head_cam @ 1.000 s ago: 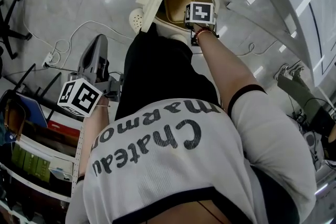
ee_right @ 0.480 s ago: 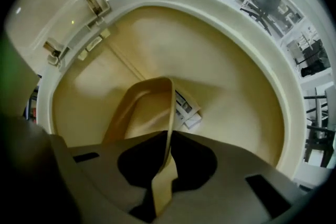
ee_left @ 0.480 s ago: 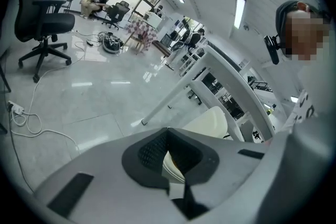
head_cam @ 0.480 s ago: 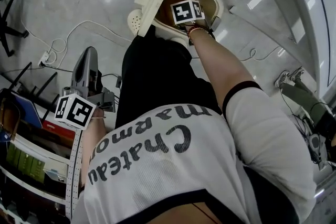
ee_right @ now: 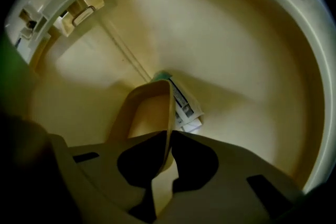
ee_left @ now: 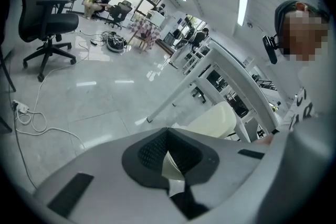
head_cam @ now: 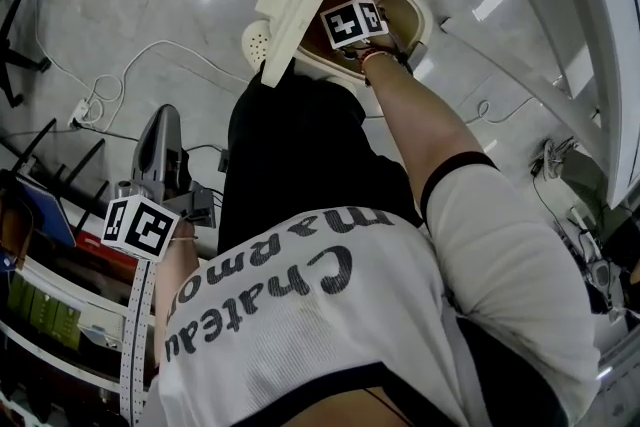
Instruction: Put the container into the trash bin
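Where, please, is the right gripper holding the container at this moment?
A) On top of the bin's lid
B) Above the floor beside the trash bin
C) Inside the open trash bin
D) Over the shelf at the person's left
C: in the right gripper view the right gripper is shut on the rim of the beige container, with the cream inner wall of the trash bin all around it and a printed packet lying beyond.
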`<state>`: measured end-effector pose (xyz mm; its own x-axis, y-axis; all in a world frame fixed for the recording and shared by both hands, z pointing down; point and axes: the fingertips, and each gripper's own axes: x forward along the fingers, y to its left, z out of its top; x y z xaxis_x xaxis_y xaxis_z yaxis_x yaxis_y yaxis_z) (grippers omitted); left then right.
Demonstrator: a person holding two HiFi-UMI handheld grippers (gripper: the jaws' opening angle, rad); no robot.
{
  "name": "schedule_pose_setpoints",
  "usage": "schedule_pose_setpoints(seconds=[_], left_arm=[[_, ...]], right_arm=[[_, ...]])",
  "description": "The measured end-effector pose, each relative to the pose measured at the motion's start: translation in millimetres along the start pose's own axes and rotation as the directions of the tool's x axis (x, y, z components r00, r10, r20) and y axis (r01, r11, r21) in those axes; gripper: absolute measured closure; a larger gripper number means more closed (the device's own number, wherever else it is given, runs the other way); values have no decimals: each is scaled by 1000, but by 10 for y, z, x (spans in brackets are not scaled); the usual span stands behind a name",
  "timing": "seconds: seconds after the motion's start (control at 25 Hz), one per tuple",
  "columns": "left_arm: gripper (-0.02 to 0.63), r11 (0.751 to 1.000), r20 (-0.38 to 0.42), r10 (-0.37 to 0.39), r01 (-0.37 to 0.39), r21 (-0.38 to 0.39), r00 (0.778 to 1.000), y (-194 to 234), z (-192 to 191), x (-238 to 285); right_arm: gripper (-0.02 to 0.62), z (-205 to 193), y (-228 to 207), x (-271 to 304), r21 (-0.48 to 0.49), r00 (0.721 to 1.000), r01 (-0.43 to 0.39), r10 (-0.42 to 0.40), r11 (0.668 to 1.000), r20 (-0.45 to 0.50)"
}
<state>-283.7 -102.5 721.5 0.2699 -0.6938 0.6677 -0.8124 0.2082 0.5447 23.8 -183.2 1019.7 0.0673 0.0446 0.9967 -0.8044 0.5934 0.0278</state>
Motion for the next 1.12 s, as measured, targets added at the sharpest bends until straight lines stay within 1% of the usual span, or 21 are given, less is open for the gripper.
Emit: schedule_pose_setpoints(seconds=[0.12,0.24,0.28,0.4,0.6,0.76,0.92,1.12], left_arm=[[584,1000,1,8,-8,0,1000,55,12,25],[584,1000,-2,11,-11,-2,1000,91,5,36],[583,1000,-6,12,-12,-2,1000,103,-5,43],[584,1000,-17,14,-14,-5,1000,139,-37,70],[584,1000,-30,6,-6,-9,1000,116,1,107],[583,1000,-31,-8,7,-12,999,10,109,83],[584,999,-24,-33,32,-14,999,-174,243,18],[584,997,19,-79,79,2,997,-493,498,-60]], right_arm=[[561,25,-30,89,-20,1000,21,-22,1000,-11],[561,-31,-154,294,-41,996,76,-78,996,-41],[561,-36,-164,323,-44,996,78,-80,996,-46],[561,30,-75,263,-22,999,29,-30,999,-31],[560,40,-123,229,53,999,33,-32,998,-25],[560,82,-175,72,99,999,47,-46,994,-5],[560,139,-147,-286,104,999,30,-33,994,21],[561,115,-156,-749,135,997,12,-21,991,68]])
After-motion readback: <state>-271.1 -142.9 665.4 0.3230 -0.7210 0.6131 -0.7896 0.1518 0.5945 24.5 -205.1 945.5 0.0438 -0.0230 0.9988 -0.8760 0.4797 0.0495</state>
